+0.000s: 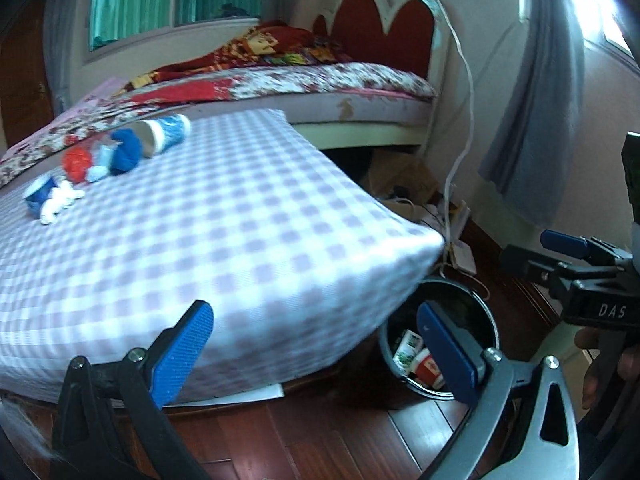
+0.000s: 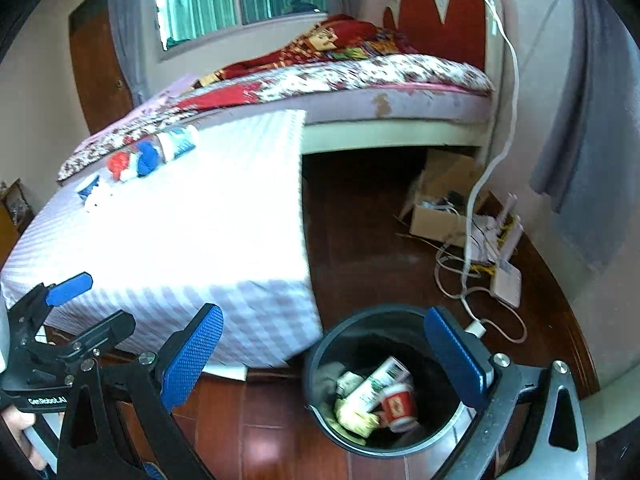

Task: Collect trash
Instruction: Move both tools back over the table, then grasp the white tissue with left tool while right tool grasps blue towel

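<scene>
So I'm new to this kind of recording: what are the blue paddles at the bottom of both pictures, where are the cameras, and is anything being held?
There is no robot here. A person carries a hand-held gripper in each hand, and each has a fisheye camera looking forward along its two blue-padded fingers. One picture comes from the left hand-held gripper, the other from the right hand-held gripper. Each also glimpses the other tool at its edge.

Both stand open with nothing between the fingers.

The checked cloth covers a low surface beside a bed. At its far end lies the remaining trash: a blue-and-white paper cup on its side and small blue, red and white crumpled pieces.

On the wooden floor by the cloth's near corner stands a black bin, already holding a red cup, a white tube-like container and some wrappers.
</scene>
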